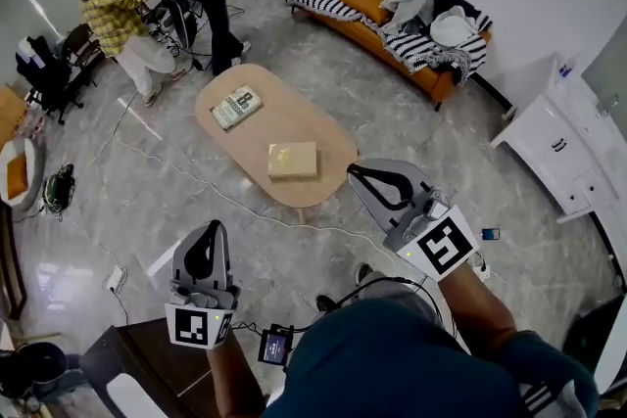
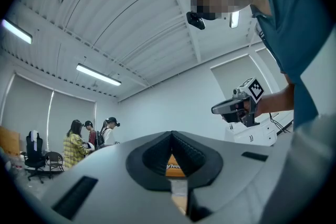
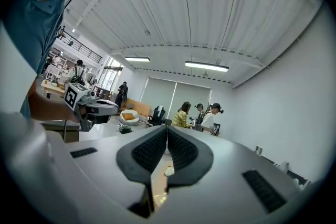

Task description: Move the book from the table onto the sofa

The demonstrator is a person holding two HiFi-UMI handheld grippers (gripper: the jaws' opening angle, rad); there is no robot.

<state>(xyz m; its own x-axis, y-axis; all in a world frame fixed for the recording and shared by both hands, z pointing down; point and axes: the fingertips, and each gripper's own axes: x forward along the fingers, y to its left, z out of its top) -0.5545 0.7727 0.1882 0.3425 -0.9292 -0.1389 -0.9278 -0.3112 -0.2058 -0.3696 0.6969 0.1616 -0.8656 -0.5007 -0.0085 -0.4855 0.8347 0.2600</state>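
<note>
An oval wooden table stands mid-room in the head view. On it lie two books: a pale yellow one near the front end and a green-and-white one further back. The orange sofa runs along the far wall. My left gripper is held short of the table, to its front left, shut and empty. My right gripper hovers by the table's front right edge, also shut with nothing held. In each gripper view the ribbed pads meet at the tip.
Striped cushions, an orange pillow and heaped clothes cover much of the sofa. Three people stand at the far left by chairs and gear. Cables trail over the marble floor. A white cabinet is at right, with a phone on the floor.
</note>
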